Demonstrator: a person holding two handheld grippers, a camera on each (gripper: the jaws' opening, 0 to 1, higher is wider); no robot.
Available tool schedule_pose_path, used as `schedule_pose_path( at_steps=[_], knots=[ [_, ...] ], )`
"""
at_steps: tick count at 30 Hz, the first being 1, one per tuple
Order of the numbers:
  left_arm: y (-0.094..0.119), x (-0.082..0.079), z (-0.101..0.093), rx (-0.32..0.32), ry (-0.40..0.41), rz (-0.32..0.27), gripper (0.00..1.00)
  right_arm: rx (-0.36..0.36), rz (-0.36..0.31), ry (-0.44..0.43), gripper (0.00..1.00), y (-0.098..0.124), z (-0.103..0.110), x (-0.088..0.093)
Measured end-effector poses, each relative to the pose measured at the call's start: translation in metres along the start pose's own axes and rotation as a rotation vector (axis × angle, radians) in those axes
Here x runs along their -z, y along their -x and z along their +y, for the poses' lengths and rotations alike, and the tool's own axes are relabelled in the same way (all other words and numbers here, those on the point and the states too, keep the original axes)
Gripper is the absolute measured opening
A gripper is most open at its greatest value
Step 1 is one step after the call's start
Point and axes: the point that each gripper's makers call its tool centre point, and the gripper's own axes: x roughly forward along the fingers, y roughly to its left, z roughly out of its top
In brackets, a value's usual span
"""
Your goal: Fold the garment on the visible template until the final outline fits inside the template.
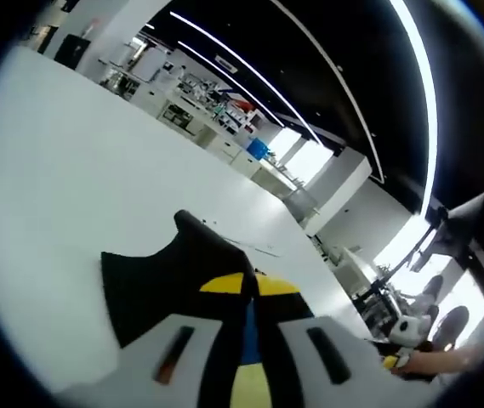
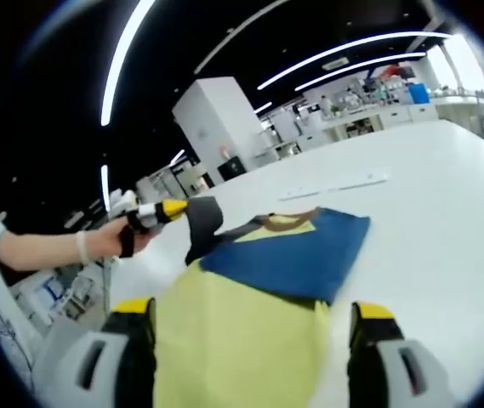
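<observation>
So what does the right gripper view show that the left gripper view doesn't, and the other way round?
Right gripper view: the garment's yellow body and blue panel lying on the white table, the right gripper open above them, and a hand holding the left gripper.
Left gripper view: its own fingers seen close, shut on the black sleeve, and a blue bin on distant counters.
Both: the sleeve raised, the table, ceiling light strips.

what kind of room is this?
Probably a large open lab or workshop: a big white table, benches crowded with equipment along the far wall, and linear ceiling lights on a black ceiling.
</observation>
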Motion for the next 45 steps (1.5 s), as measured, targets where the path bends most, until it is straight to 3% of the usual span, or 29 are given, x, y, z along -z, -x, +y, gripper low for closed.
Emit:
schedule_pose_path(
  at_steps=[9,11,15,20,23,35,41,45],
  knots=[
    [-0.030,0.029,-0.044,0.105,0.045,0.024,0.00,0.007,0.001,-0.017,0.95,0.001,-0.006,0.006],
    [-0.039,0.045,-0.061,0.133,0.043,0.042,0.00,0.009,0.004,-0.021,0.95,0.001,-0.007,0.008],
    [-0.052,0.068,-0.065,0.154,0.064,0.079,0.00,0.014,0.002,-0.031,0.95,0.002,-0.009,0.009],
    [-0.066,0.104,-0.064,0.148,0.071,0.147,0.00,0.024,0.000,-0.042,0.94,0.005,-0.013,0.011],
    [-0.070,0.115,-0.063,0.140,0.076,0.166,0.00,0.030,-0.003,-0.049,0.94,0.008,-0.012,0.012],
    [-0.080,0.145,-0.069,0.143,0.060,0.231,0.00,0.035,-0.003,-0.061,0.94,0.007,-0.013,0.014],
    [-0.080,0.168,-0.061,0.118,0.042,0.298,0.00,0.033,0.011,-0.060,0.94,0.004,-0.012,0.018],
    [-0.082,0.175,-0.050,0.101,0.026,0.317,0.00,0.036,0.008,-0.067,0.94,0.004,-0.012,0.018]
  ],
)
